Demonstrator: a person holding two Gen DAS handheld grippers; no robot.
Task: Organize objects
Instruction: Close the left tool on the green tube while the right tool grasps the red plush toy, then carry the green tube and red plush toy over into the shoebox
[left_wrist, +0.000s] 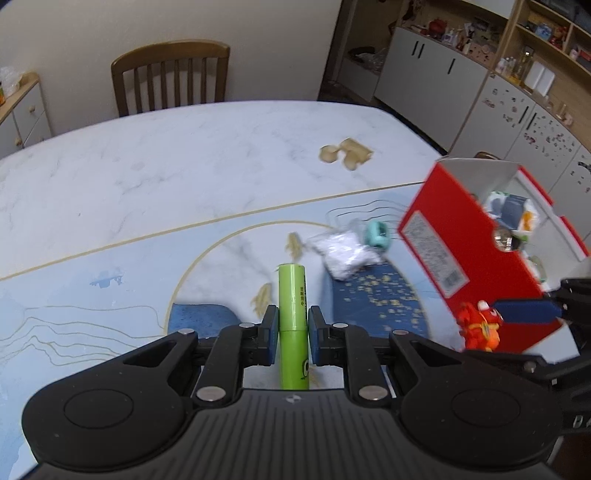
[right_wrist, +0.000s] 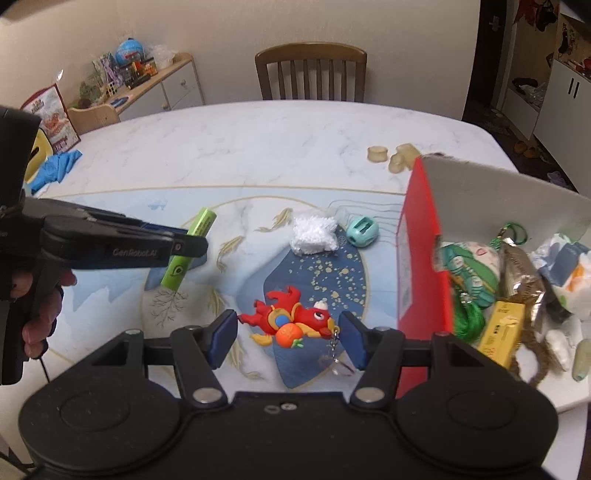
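Note:
A light green tube (left_wrist: 293, 325) stands nearly upright above the blue patterned mat (left_wrist: 110, 295), with my left gripper (left_wrist: 293, 328) shut on its middle. In the right wrist view the same tube (right_wrist: 186, 254) slants in the left gripper (right_wrist: 192, 245), which a person's hand (right_wrist: 40, 314) holds. A red cartoon figure with a keychain (right_wrist: 291, 323) lies crosswise between the blue pads of my right gripper (right_wrist: 288, 330), which is shut on its two ends. Just to the right is an open red cardboard box (right_wrist: 421, 258) with several small items inside.
A white crinkled bag (right_wrist: 314, 234) and a teal round object (right_wrist: 362, 230) lie on the mat beyond the figure. Beige pieces (right_wrist: 395, 157) sit on the marble table (right_wrist: 221, 147) behind the box. A wooden chair (right_wrist: 310, 74) stands at the far edge, a blue cloth (right_wrist: 55, 166) at the left.

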